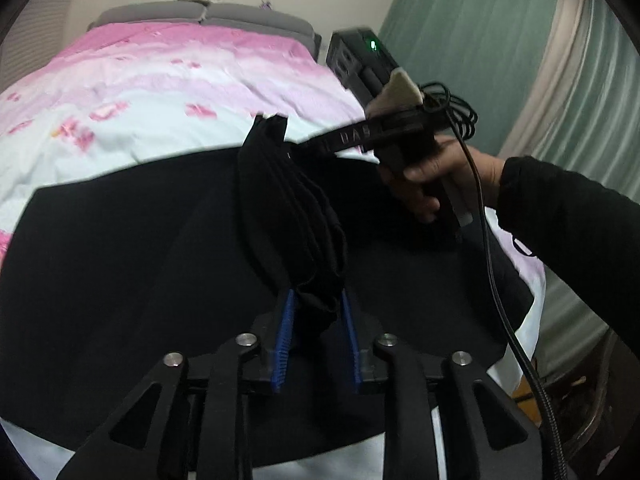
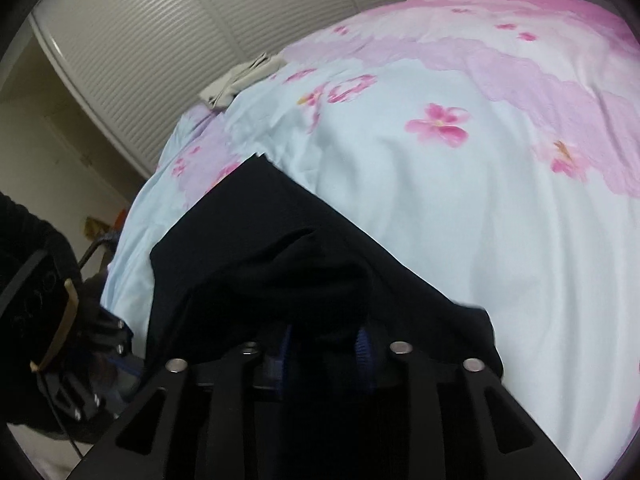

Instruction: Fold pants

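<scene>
Left wrist view: a bed under a floral duvet (image 1: 168,92), pale blue with pink blossoms, fills most of the frame, with a grey headboard (image 1: 200,20) at its far end and green curtains (image 1: 480,40) to the right. The black pants (image 1: 140,240) lie spread across the near part of the duvet, and a bunched ridge of their fabric rises from the left gripper (image 1: 316,328) toward the right gripper (image 1: 276,120). The left gripper's blue pads (image 1: 285,344) stand a little apart with the gathered cloth between them; whether they press it I cannot tell. A hand (image 1: 436,176) in a dark sleeve (image 1: 572,216) holds the right gripper, a black cable (image 1: 492,264) trailing beneath. In the right wrist view, pants fabric covers the jaws, so their state is hidden.
</scene>
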